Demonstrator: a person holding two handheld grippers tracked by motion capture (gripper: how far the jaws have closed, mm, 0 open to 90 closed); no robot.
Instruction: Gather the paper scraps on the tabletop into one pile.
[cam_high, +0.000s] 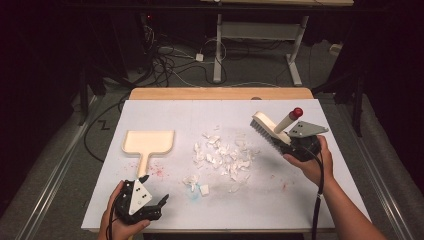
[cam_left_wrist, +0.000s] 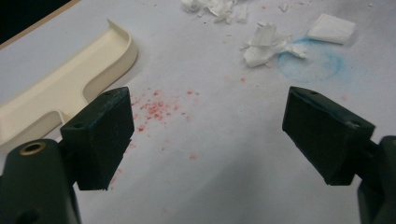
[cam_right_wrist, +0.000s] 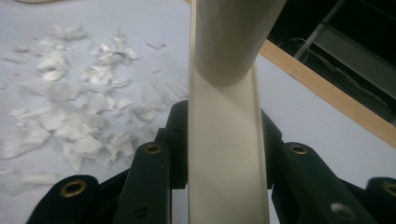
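A cream hand brush (cam_high: 268, 128) with dark bristles and a red-tipped handle is held off the white table top at the right; my right gripper (cam_high: 290, 142) is shut on it. The brush's cream back (cam_right_wrist: 226, 154) runs between the two black jaws in the right gripper view. A pile of torn white paper scraps (cam_high: 222, 156) lies mid-table, just left of the brush, and appears as paper scraps (cam_right_wrist: 70, 107) beyond the jaws. A cream dustpan (cam_high: 148, 142) lies flat at the left. My left gripper (cam_high: 154, 204) stands open near the front edge, below the dustpan's handle (cam_left_wrist: 51, 107), with nothing between its jaws.
Red speckles (cam_left_wrist: 156, 108) and a blue smudge (cam_left_wrist: 310, 63) mark the white table sheet (cam_high: 300, 200). A wooden table edge (cam_high: 220, 93) runs along the back. Beyond it stand a desk frame (cam_high: 260, 40) and cables on the floor.
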